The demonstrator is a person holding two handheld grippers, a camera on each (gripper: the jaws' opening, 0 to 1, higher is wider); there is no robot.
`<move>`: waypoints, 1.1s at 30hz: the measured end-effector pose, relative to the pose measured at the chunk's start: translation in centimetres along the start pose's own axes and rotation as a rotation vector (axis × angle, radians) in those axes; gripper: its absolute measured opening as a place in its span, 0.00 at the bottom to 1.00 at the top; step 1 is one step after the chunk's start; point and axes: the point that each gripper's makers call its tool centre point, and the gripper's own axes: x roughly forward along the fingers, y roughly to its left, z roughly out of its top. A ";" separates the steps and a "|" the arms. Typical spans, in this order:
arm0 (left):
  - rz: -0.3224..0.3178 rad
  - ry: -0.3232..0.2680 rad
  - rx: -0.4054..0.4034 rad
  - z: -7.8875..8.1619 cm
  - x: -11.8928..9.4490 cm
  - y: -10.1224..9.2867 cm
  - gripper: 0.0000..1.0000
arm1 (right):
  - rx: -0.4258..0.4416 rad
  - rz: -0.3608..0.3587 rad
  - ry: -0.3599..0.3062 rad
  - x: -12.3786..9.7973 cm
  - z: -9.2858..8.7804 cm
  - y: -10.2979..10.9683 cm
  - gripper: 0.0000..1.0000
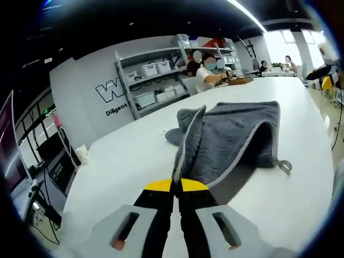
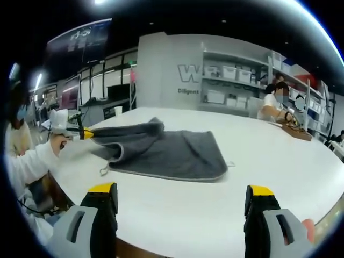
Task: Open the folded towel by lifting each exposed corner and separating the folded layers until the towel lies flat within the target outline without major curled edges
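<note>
A grey towel with a pale edge band lies on the white table. My left gripper is shut on one corner of it, and that edge rises in a fold up from the yellow-tipped jaws. In the right gripper view the same towel lies partly spread, its left corner held up off the table by the left gripper, which comes in from the left. My right gripper stands open near the table's front edge, well short of the towel, with nothing between its jaws.
A small hanging loop sticks out from the towel's edge. People sit at the far end of the table by a wooden tray. Shelves with white bins line the back wall. A person's sleeve shows at left.
</note>
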 end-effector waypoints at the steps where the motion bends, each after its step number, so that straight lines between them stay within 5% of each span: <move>1: 0.002 0.003 -0.003 -0.2 -0.1 0.1 0.03 | 0.000 0.000 0.002 0.0 0.0 0.0 0.99; 20: 0.112 -0.020 -0.062 -1.1 -3.5 4.4 0.03 | -0.005 0.001 0.005 0.1 0.0 0.4 0.99; 33: 0.179 0.027 -0.096 -4.1 -5.9 6.5 0.03 | -0.001 0.002 0.004 0.0 -0.1 0.2 0.98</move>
